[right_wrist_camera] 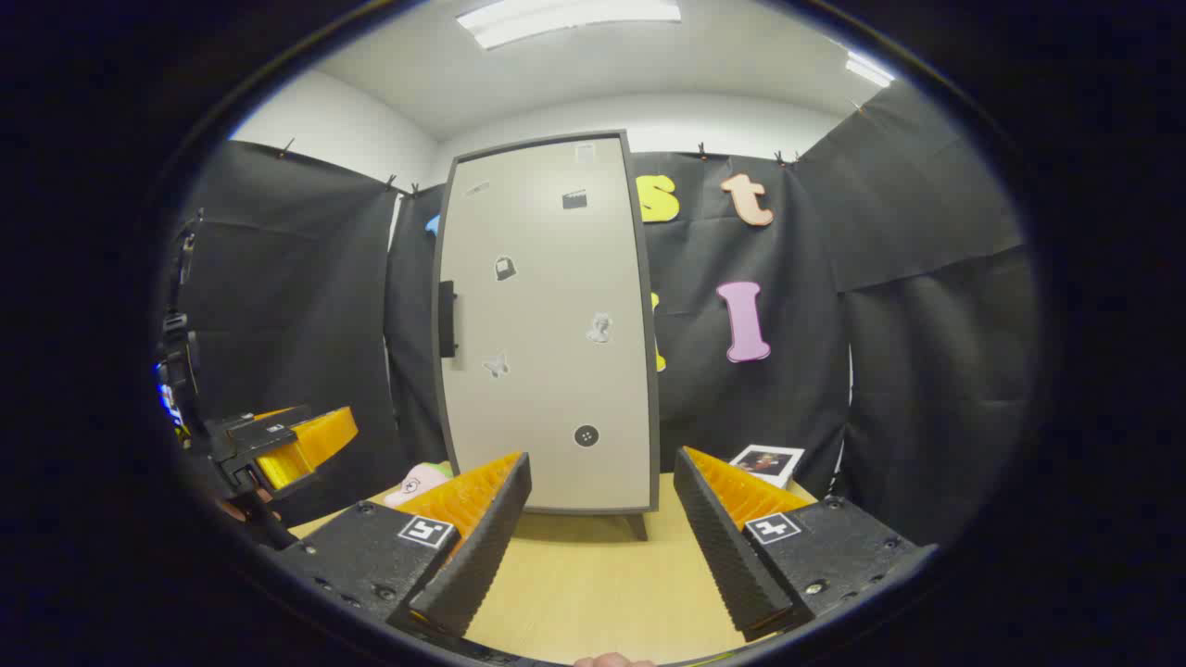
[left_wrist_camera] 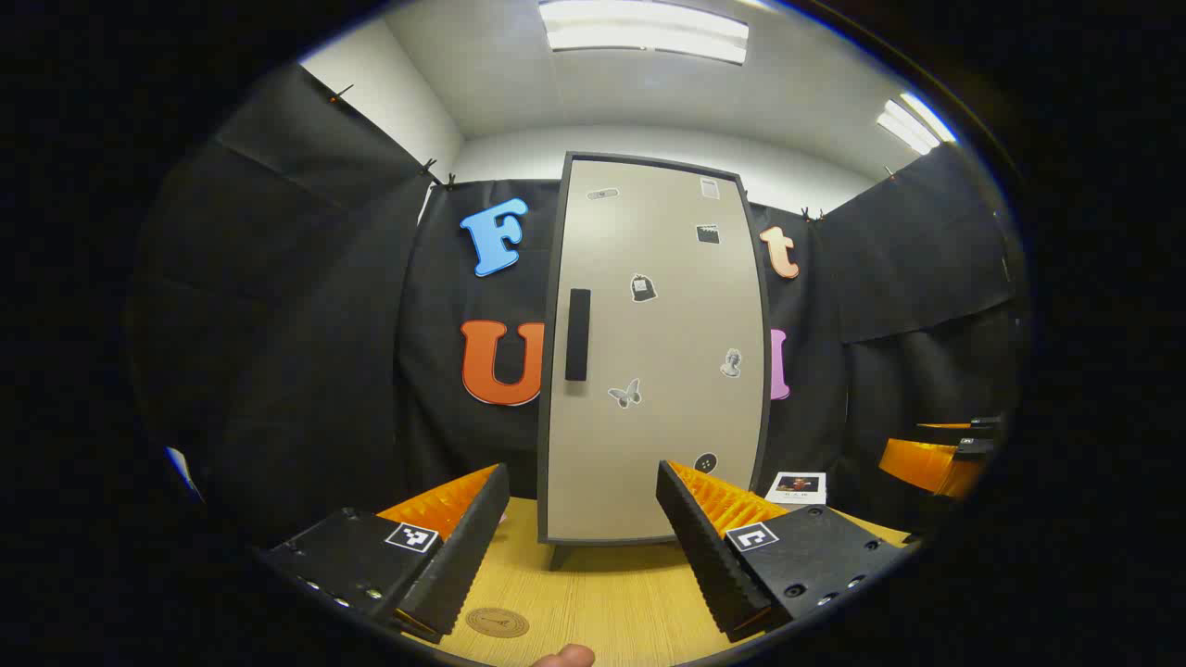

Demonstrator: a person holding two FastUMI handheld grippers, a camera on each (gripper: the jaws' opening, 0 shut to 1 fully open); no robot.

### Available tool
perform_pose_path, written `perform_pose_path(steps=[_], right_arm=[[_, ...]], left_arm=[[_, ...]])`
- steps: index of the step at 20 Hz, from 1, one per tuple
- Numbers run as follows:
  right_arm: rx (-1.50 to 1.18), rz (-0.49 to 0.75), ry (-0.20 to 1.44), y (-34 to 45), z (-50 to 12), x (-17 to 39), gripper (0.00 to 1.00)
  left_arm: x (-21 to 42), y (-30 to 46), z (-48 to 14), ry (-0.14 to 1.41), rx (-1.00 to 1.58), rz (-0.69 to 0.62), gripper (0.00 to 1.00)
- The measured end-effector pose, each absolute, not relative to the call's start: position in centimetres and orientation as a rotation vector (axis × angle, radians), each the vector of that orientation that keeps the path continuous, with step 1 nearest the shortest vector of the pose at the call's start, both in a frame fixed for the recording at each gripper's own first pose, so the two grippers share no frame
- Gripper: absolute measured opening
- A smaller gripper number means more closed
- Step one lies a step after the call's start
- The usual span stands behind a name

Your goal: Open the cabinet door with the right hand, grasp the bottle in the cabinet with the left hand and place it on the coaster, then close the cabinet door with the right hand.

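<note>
Left gripper view, cabinet door shut, handle upright

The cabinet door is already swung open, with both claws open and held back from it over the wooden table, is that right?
Not quite: the cabinet door is shut, flush in its frame with its dark handle untouched, as the left gripper view shows. The rest holds: the left claw and the right claw are both open, held back from it over the wooden table.
</note>
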State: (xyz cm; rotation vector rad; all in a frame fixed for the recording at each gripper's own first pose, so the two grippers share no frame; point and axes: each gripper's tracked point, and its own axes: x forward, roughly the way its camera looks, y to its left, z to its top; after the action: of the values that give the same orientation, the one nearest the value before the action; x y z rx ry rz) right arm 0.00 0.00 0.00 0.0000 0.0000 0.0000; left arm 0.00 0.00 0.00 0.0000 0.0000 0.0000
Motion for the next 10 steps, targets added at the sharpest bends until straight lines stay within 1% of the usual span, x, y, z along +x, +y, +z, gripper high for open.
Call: perform_pose_path(steps=[6, 7, 8, 10], right_arm=[[0.004, 0.004, -0.017, -0.07, 0.29, -0.05, 0.95], [0.002, 0.004, -0.016, -0.04, 0.34, -0.04, 0.99], [0.001, 0.006, -0.015, 0.09, 0.36, -0.12, 0.95], [0.001, 0.01, -0.016, 0.3, 0.35, -0.15, 0.95]], left_arm=[[-0.4, 0.25, 0.36, -0.006, 0.015, 0.008, 0.96], [-0.34, 0.3, 0.37, -0.007, 0.018, 0.01, 0.96], [-0.39, 0.25, 0.34, -0.007, 0.018, 0.009, 0.96], [-0.42, 0.16, 0.34, -0.007, 0.013, 0.005, 0.96]])
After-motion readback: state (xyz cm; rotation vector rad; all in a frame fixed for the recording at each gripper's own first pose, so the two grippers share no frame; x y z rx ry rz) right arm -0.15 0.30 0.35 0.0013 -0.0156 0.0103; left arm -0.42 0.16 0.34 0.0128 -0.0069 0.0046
